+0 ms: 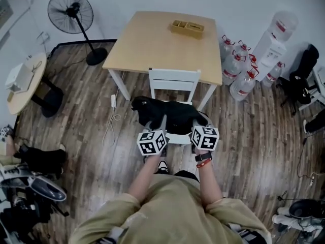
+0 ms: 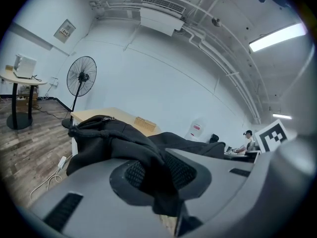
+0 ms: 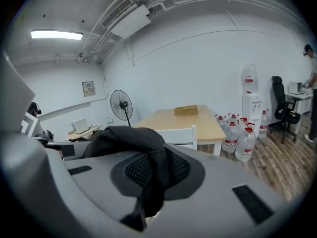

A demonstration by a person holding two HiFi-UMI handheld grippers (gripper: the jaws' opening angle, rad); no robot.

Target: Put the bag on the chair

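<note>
Right now the job looks to be at the putting-down step. The soft black cloth bag (image 1: 170, 115) is over the seat of the white wooden chair (image 1: 174, 79), and I cannot tell if it rests on the seat or hangs just above it. The left claw (image 2: 159, 176) is pressed onto a fold of the bag's cloth. The right claw (image 3: 152, 171) pinches another fold the same way, so both hold the bag from the near side. Most of the bag bulges out past the claw tips, toward the chair back. Next, I think, the bag needs to go down until the seat takes its weight, in the middle so it does not slide off, and then both claws need to let go.
</note>
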